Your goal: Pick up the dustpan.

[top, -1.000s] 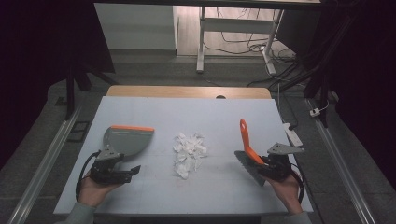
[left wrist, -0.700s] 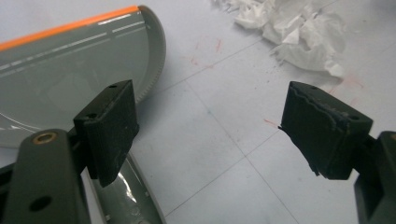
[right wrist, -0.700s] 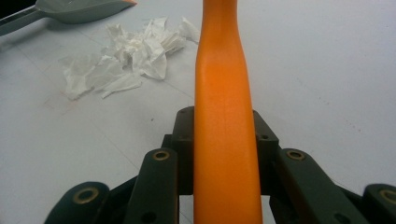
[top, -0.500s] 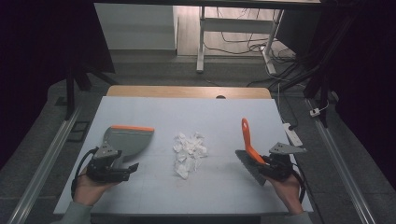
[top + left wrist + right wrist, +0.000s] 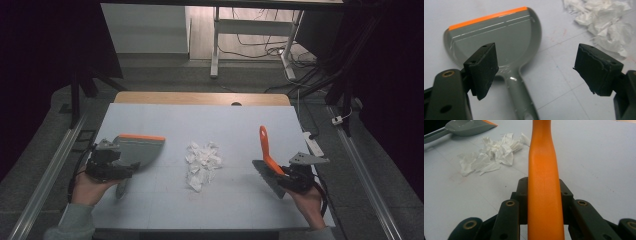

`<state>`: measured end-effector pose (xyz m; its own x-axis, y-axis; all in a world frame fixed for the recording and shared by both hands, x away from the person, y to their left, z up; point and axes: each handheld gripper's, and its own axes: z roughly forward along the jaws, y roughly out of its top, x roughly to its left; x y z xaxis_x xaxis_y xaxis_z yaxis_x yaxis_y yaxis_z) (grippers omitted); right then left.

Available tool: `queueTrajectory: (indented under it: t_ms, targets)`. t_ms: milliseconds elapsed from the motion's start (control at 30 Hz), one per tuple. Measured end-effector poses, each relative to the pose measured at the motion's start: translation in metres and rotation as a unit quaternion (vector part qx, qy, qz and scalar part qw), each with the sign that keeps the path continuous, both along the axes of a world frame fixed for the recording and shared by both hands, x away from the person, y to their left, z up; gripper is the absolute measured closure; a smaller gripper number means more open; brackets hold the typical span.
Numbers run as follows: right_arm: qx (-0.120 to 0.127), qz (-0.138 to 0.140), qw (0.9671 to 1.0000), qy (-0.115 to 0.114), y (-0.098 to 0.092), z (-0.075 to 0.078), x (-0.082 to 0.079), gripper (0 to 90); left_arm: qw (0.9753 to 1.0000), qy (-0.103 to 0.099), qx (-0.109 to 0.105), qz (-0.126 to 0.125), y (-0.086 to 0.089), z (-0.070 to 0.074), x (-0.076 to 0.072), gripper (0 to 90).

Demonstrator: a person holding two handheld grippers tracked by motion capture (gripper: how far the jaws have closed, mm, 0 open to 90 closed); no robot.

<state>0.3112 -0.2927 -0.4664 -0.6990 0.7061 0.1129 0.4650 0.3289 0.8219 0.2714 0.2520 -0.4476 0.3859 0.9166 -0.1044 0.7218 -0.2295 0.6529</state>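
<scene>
The grey dustpan [image 5: 499, 42] lies flat on the table [image 5: 240, 120], and the left gripper [image 5: 544, 67] hangs over its handle with jaws wide apart, holding nothing. The right gripper [image 5: 295, 177] squeezes the orange brush [image 5: 265, 147]. The white paper scraps [image 5: 202, 160] sit between dustpan and brush.

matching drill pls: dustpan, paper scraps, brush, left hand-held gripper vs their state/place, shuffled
Column A:
1. dustpan
2. paper scraps
3. brush
4. left hand-held gripper

Column B:
a. clamped by its orange handle in the right hand-held gripper
b. piled mid-table
c. open, jaws either side of a grey handle
d. lying flat at table left, orange lip away from the person

Pairs: 1-d, 2-b, 3-a, 4-c
</scene>
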Motion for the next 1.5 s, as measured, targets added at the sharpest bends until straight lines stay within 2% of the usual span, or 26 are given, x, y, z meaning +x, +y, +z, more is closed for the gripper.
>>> queueTrajectory:
  t_ms: [33, 100, 233, 267, 333, 367, 400, 500, 567, 600, 667, 1000, 1167, 1300, 1500]
  targets:
    - [0.001, 0.000, 1.0000, 0.000, 0.000, 0.000, 0.000, 70.4, 1.0000, 0.004, 0.004, 0.005, 0.001, 0.000, 0.000, 20.2]
    - [-0.001, 0.000, 1.0000, 0.000, 0.000, 0.000, 0.000, 70.4, 0.9990, 0.030, 0.022, 0.024, 0.005, -0.001, 0.001, 20.6]
    - [-0.001, -0.001, 1.0000, 0.003, 0.000, -0.001, 0.001, 70.4, 0.9980, 0.044, 0.024, 0.038, 0.009, -0.003, 0.000, 18.5]
    - [-0.001, 0.000, 1.0000, 0.003, 0.001, -0.001, 0.001, 70.4, 0.9971, 0.051, 0.024, 0.052, 0.012, -0.007, 0.000, 18.0]
    - [-0.002, 0.000, 1.0000, 0.003, 0.001, -0.001, 0.001, 70.4, 0.9966, 0.056, 0.023, 0.056, 0.012, -0.010, 0.001, 17.5]
    - [-0.003, 0.000, 1.0000, 0.003, 0.001, -0.001, 0.001, 70.4, 0.9957, 0.066, 0.022, 0.061, 0.012, -0.017, 0.003, 16.7]
    - [-0.003, 0.001, 1.0000, 0.003, 0.001, -0.002, 0.001, 70.4, 0.9957, 0.066, 0.022, 0.061, 0.012, -0.017, 0.003, 16.4]
    - [-0.004, 0.001, 1.0000, 0.005, 0.001, -0.002, 0.001, 70.4, 0.9939, 0.082, 0.019, 0.070, 0.011, -0.032, 0.005, 14.5]
    - [-0.005, 0.001, 1.0000, 0.006, 0.002, -0.002, 0.001, 70.4, 0.9934, 0.085, 0.017, 0.075, 0.011, -0.036, 0.006, 13.4]
    - [-0.006, 0.001, 1.0000, 0.006, 0.002, -0.003, 0.001, 70.4, 0.9915, 0.097, 0.019, 0.084, 0.010, -0.043, 0.009, 12.6]
    - [-0.006, 0.002, 1.0000, 0.006, 0.002, -0.003, 0.001, 70.4, 0.9907, 0.102, 0.019, 0.088, 0.009, -0.048, 0.011, 12.2]
    - [-0.010, 0.002, 0.9999, 0.006, 0.003, -0.004, 0.001, 70.4, 0.9895, 0.112, 0.018, 0.090, 0.007, -0.063, 0.016, 13.6]
    - [-0.010, 0.001, 0.9999, 0.006, 0.002, -0.004, 0.001, 70.4, 0.9892, 0.109, 0.015, 0.097, 0.007, -0.069, 0.018, 19.0]
    - [-0.012, 0.002, 0.9999, 0.007, 0.003, -0.004, 0.001, 70.4, 0.9874, 0.113, 0.018, 0.109, 0.007, -0.073, 0.020, 26.7]
    - [-0.013, 0.002, 0.9999, 0.006, 0.003, -0.004, 0.001, 70.4, 0.9867, 0.115, 0.001, 0.115, 0.008, -0.077, 0.022, 33.9]
